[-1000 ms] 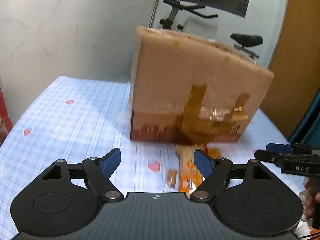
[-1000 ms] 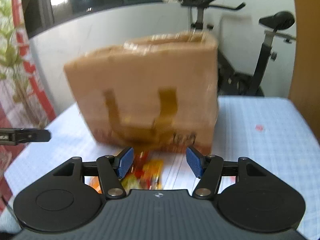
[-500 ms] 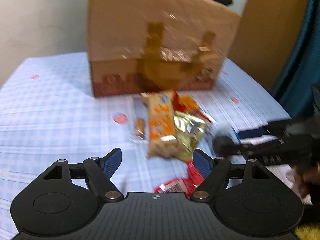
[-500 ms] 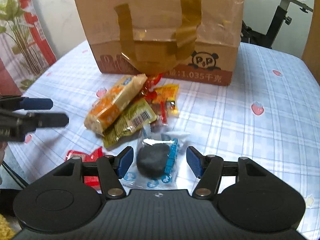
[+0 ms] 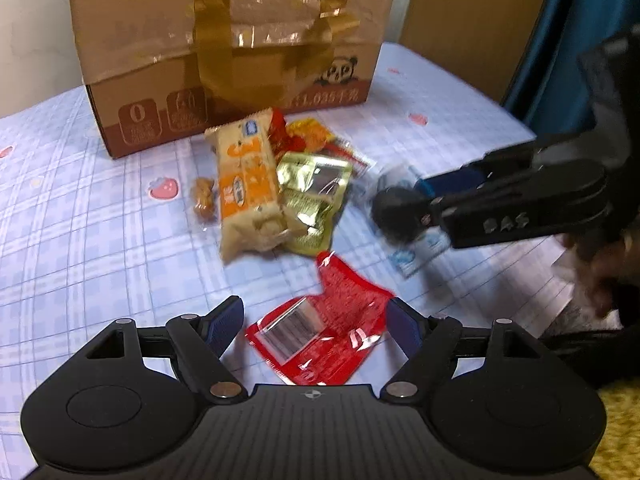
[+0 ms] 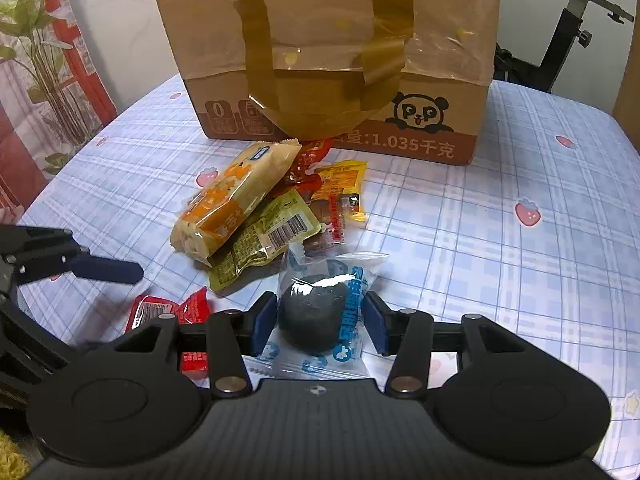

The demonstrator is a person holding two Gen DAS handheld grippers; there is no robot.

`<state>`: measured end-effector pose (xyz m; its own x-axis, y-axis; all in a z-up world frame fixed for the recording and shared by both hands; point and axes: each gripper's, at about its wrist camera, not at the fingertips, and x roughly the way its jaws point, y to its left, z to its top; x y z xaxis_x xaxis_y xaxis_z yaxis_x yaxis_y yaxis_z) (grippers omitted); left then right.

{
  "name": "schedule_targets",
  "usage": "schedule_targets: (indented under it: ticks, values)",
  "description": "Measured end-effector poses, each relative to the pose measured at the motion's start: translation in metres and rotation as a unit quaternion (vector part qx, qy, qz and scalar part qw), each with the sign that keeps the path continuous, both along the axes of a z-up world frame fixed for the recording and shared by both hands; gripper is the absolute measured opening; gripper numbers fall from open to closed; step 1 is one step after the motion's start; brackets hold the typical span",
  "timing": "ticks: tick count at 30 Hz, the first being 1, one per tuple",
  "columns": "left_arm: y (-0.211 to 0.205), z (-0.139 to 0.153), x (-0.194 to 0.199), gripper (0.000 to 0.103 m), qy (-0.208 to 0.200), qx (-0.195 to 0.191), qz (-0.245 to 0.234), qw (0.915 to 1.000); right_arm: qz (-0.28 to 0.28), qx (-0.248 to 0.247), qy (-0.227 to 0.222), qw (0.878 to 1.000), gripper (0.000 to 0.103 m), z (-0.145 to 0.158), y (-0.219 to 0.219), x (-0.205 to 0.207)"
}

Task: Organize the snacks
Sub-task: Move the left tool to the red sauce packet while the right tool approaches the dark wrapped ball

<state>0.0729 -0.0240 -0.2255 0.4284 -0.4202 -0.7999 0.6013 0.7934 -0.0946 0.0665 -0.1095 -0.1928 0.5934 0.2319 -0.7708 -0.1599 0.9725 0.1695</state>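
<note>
A blue checked cloth (image 6: 500,240) with strawberry prints covers the surface, and a taped cardboard box (image 6: 328,52) with a panda print stands at its far side; the box top is cut off in both views. The right gripper (image 6: 320,322) is closing its jaws around a dark round snack in a clear wrapper (image 6: 312,316); the pads sit just beside it, and contact is hard to judge. Ahead of it lies a heap: an orange biscuit pack (image 6: 232,200) over a yellow-green pouch (image 6: 264,244), half hiding smaller red and yellow packets (image 6: 340,184). The left gripper (image 5: 316,324) stands spread, a red packet (image 5: 324,332) between its fingers, untouched. A blurred hand (image 5: 600,264) shows at the right.
</note>
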Motion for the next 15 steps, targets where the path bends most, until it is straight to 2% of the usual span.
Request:
schedule_targets:
  ticks: [3, 9, 12, 15]
  values:
    - [0.002, -0.002, 0.003, 0.079, -0.011, 0.016, 0.021, 0.9996, 0.0, -0.001, -0.001, 1.0, 0.05, 0.0, 0.001, 0.0]
    - [0.025, -0.004, 0.023, 0.076, -0.026, 0.033, 0.099, 0.9942, -0.001, -0.001, -0.002, 1.0, 0.05, -0.001, 0.0, 0.001]
    - [0.037, -0.002, 0.032, 0.074, -0.021, 0.022, 0.124, 0.9919, -0.003, -0.001, -0.003, 1.0, 0.05, -0.002, -0.001, 0.002]
    - [0.042, 0.0, 0.033, 0.073, -0.021, 0.014, 0.122, 0.9922, -0.002, 0.0, -0.003, 1.0, 0.05, -0.002, -0.001, 0.002]
